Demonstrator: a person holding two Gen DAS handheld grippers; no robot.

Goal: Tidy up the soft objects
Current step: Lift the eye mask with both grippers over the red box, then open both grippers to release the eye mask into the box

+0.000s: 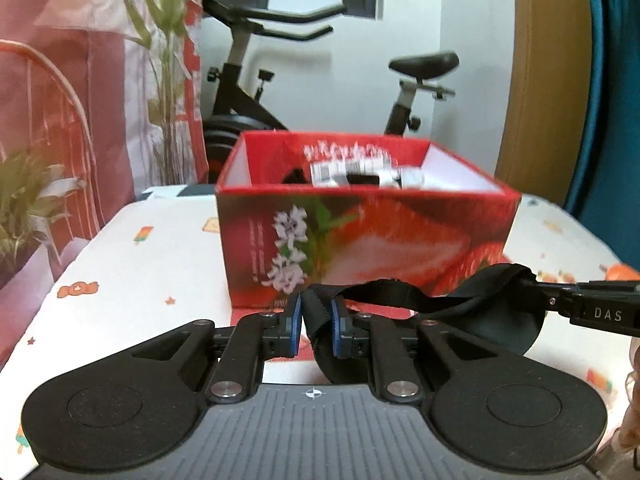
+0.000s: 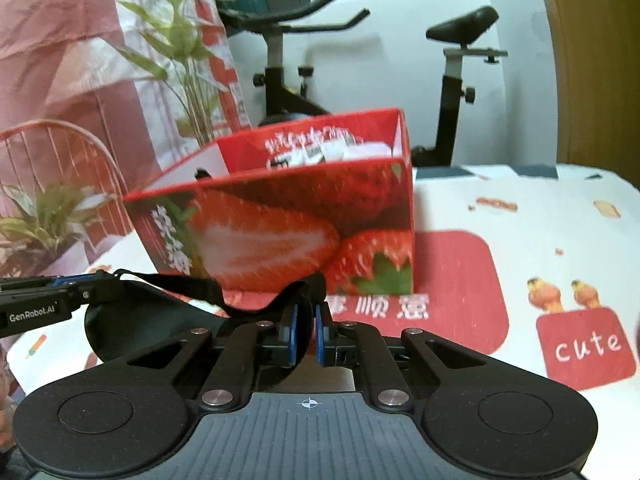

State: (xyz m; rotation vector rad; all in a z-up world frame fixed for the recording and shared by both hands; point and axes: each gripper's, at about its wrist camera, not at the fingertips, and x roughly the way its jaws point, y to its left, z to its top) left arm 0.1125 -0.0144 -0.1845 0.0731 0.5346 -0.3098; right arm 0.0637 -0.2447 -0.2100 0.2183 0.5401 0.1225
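With both grippers, left (image 1: 316, 326) and right (image 2: 306, 330), clamped on the black mask (image 1: 496, 312), it hangs before the box (image 1: 360, 236); next, carry it over the rim.

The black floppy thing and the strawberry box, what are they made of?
The black floppy thing looks like soft matte fabric with a woven strap: it sags between the grippers. The strawberry box seems printed glossy cardboard: stiff straight walls, white inside.

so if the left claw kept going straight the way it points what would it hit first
Probably the near wall of the strawberry box, right ahead of the left claw, which is shut on the black eye mask. Depth is hard to judge.
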